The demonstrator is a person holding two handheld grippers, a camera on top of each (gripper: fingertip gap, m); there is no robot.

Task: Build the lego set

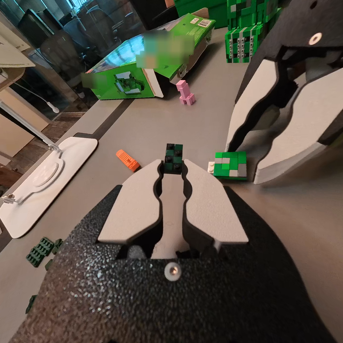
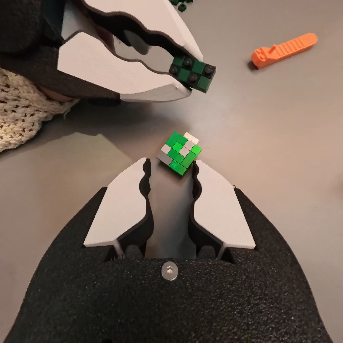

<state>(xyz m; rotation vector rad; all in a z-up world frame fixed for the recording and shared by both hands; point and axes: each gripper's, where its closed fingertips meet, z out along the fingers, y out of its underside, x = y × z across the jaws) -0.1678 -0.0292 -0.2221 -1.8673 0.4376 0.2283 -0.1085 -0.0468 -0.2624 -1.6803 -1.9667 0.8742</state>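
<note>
The left tool pinched a dark green studded plate, holding it clear above the tabletop, seemingly for joining. The right tool, spread, straddled the bright green tiled piece resting there, apparently to grasp it.

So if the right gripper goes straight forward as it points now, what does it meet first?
The right gripper would meet the bright green tiled block first, already at its fingertips. The left gripper with its dark green plate lies beyond; depth unclear.
</note>
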